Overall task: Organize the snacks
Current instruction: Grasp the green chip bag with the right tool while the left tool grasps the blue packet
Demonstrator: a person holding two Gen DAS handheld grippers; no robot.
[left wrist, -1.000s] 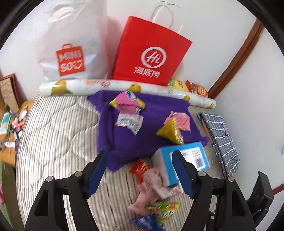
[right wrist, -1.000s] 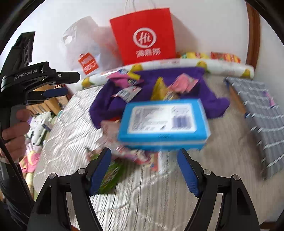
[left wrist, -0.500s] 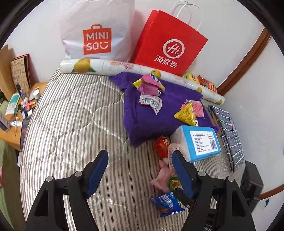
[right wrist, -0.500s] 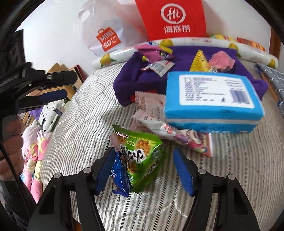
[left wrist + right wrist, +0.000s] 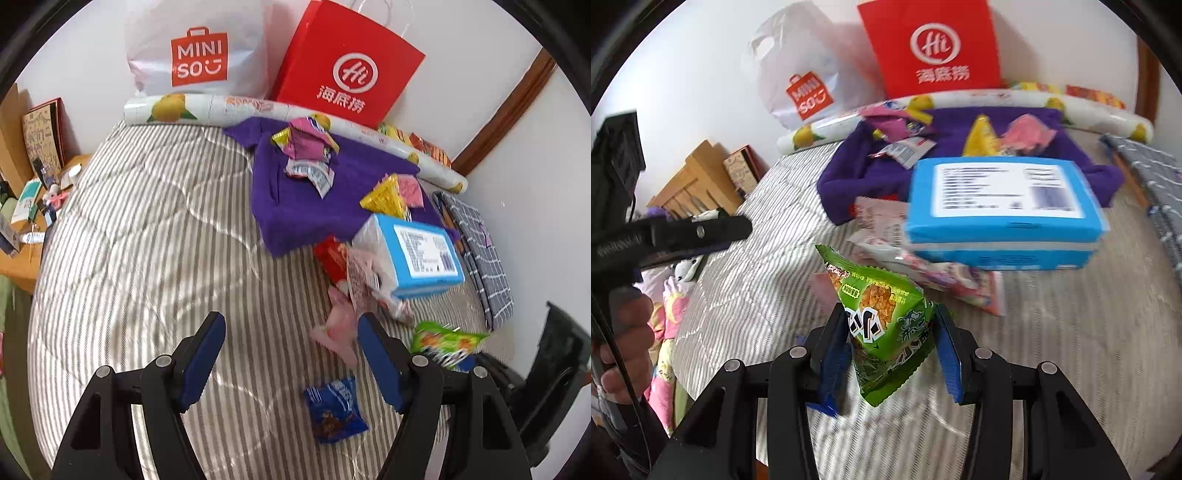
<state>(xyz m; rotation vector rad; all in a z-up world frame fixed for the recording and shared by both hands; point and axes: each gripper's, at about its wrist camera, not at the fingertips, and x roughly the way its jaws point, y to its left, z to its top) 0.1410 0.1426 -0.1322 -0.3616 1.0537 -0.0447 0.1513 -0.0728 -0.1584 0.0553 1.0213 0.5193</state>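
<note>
My right gripper [image 5: 892, 332] is shut on a green snack packet [image 5: 886, 317], held just above the striped mattress [image 5: 757, 280]; the packet also shows in the left wrist view [image 5: 445, 341]. My left gripper [image 5: 291, 350] is open and empty above the mattress [image 5: 147, 240]. A blue snack packet [image 5: 334, 408] lies just right of it. Pink and red packets [image 5: 351, 291] lie beside a blue box [image 5: 417, 254]. Several snacks, pink [image 5: 308, 142] and yellow [image 5: 386, 194], lie on a purple cloth [image 5: 303, 206].
A red paper bag [image 5: 347, 70] and a white MINISO bag [image 5: 199, 55] lean on the wall behind a fruit-print roll [image 5: 221, 109]. A grey checked pouch [image 5: 480, 251] lies at the right edge. A wooden side table with clutter [image 5: 26, 221] stands left.
My right gripper has closed on the green packet and lifted it. My left gripper has drawn back and left, so the blue packet now lies in plain view.
</note>
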